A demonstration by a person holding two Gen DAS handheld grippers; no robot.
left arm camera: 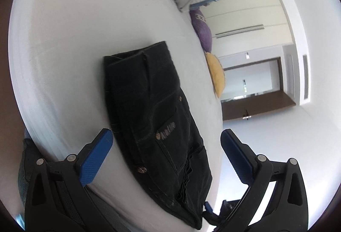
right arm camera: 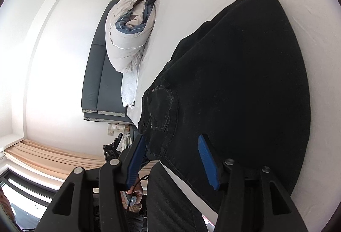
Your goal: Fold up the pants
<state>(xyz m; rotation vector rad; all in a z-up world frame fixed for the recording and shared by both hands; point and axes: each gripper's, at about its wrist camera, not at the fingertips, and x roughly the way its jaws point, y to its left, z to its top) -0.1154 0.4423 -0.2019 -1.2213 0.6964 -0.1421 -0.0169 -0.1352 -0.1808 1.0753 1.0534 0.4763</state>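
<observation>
Two grippers hover over black pants point(left arm camera: 153, 121) lying folded into a compact stack on a white bed point(left arm camera: 70, 40). Left gripper point(left arm camera: 166, 159) spread wide, empty. Right gripper point(right arm camera: 170, 159) half-open, pinching nothing. Folding looks nearly finished; perhaps tidying remains.

- The black denim pants point(left arm camera: 153, 121) are lying folded into a compact bundle on the white bed point(left arm camera: 74, 40), near its edge.
- Brown stitching, copper rivets and a pocket label are facing up.
- The layered folds seem to be stacking at the near end, though the black cloth is hiding detail.
</observation>
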